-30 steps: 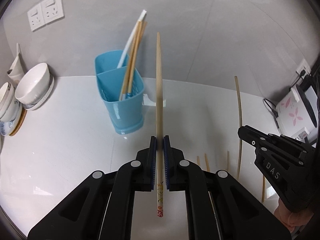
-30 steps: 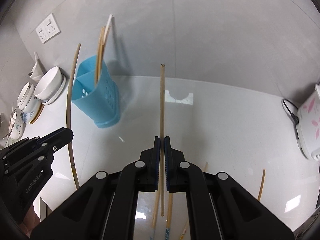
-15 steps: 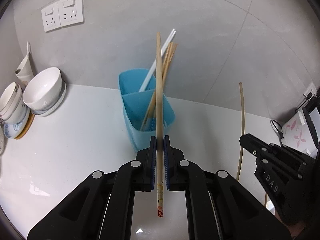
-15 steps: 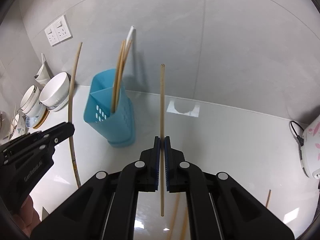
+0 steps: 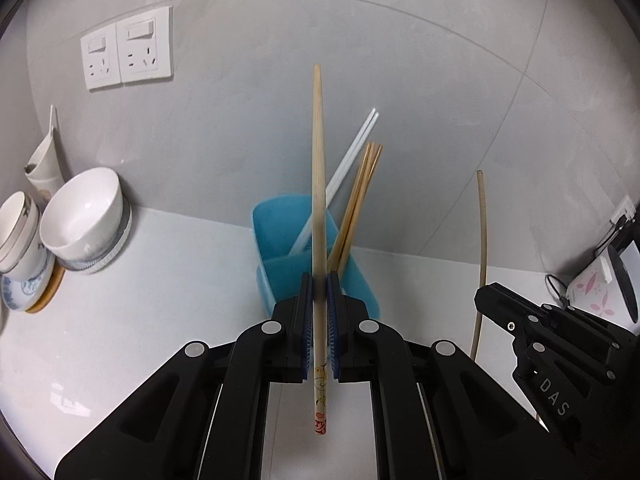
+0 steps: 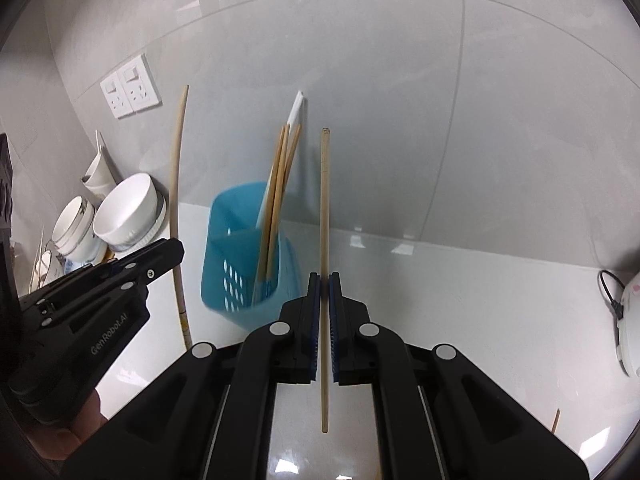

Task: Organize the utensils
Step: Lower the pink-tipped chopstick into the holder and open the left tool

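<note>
The blue utensil holder [image 5: 304, 256] stands on the white counter [image 5: 140, 320] against the grey wall, and in the left wrist view it sits dead centre, right behind the fingertips; a pair of white chopsticks [image 5: 352, 152] and a bundle of brown chopsticks [image 5: 360, 200] already lean out of it toward one o'clock. The left gripper [image 5: 320, 300] pinches a pale wooden chopstick [image 5: 317, 160] with a printed end, its long part pointing to twelve o'clock over the holder. The right gripper [image 6: 325, 300] is closed on a thinner plain chopstick [image 6: 325, 200], also pointing to twelve o'clock, with the holder at about ten o'clock of its fingertips. Each stick is gripped well below its middle, so the long free end could pivot in the pads if it knocks the rim or the leaning bundle. The divider inside the holder narrows the opening, and a tip catching it could tip the light plastic tub. The two grippers travel close together, so they could clash near the rim. White bowls [image 5: 86, 216] at nine o'clock look safely apart.
</note>
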Demonstrator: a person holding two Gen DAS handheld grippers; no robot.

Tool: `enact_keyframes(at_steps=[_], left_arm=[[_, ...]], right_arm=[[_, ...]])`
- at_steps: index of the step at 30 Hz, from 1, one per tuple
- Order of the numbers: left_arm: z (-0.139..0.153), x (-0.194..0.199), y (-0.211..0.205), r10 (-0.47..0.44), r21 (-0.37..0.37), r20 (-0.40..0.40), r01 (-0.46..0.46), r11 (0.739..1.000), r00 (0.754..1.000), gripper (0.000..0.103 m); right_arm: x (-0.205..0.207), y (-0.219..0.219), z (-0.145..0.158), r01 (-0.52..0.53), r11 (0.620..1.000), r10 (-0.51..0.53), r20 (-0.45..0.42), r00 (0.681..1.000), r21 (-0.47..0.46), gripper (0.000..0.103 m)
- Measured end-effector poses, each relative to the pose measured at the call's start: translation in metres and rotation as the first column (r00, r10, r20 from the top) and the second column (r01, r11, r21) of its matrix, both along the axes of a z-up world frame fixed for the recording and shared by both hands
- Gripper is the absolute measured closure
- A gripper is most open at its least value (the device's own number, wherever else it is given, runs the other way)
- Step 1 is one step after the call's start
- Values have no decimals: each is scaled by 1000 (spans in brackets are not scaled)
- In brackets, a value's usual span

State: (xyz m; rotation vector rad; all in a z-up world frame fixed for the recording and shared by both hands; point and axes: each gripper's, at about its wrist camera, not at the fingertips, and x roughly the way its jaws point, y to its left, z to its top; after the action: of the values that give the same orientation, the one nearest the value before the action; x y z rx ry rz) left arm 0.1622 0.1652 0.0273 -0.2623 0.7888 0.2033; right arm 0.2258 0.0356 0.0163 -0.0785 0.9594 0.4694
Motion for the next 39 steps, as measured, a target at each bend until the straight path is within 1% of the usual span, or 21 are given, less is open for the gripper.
enact_keyframes(at_steps=[4,8,11,12,14,16,20,22,25,28,32,39], left_arm=[[5,10,7,-7,-1,93,8,1000,996,97],[7,17,14,-11,-7,191,13,1000,982,97],[6,21,16,-12,14,244,9,1000,970,97],[5,23,17,-17,17,260,13,1000,965,97],[2,27,17,-18,49,292,4,999,956,97],[-1,30,17,-28,53,321,12,999,946,97],[-9,29,12,-42,90,393,7,996,918,97],[-15,30,8,-46,100,406,6,995,913,97],[-22,29,0,-63,138,417,5,990,907,97],[-34,34,-4,-75,161,395,12,987,916,97],[-47,37,-1,-69,148,369,15,989,927,97],[-62,37,-5,-93,158,333,42,987,938,97]], right_arm=[[13,1,3,9,1000,-10,11,1000,26,100],[20,-2,5,17,998,-18,23,1000,54,100],[25,-5,3,22,997,-24,26,999,68,100],[26,-5,2,23,997,-25,25,999,69,100],[29,-7,-1,29,997,-31,19,999,68,100],[31,-8,-4,37,997,-38,11,999,69,100],[34,-10,-11,51,997,-51,-1,999,64,100],[36,-10,-15,59,996,-58,-9,998,62,100],[37,-11,-20,62,996,-61,-18,998,58,100],[39,-8,-23,60,997,-59,-26,998,55,100],[39,-6,-25,56,997,-55,-30,998,54,100],[38,-8,-28,55,997,-53,-37,998,55,100]])
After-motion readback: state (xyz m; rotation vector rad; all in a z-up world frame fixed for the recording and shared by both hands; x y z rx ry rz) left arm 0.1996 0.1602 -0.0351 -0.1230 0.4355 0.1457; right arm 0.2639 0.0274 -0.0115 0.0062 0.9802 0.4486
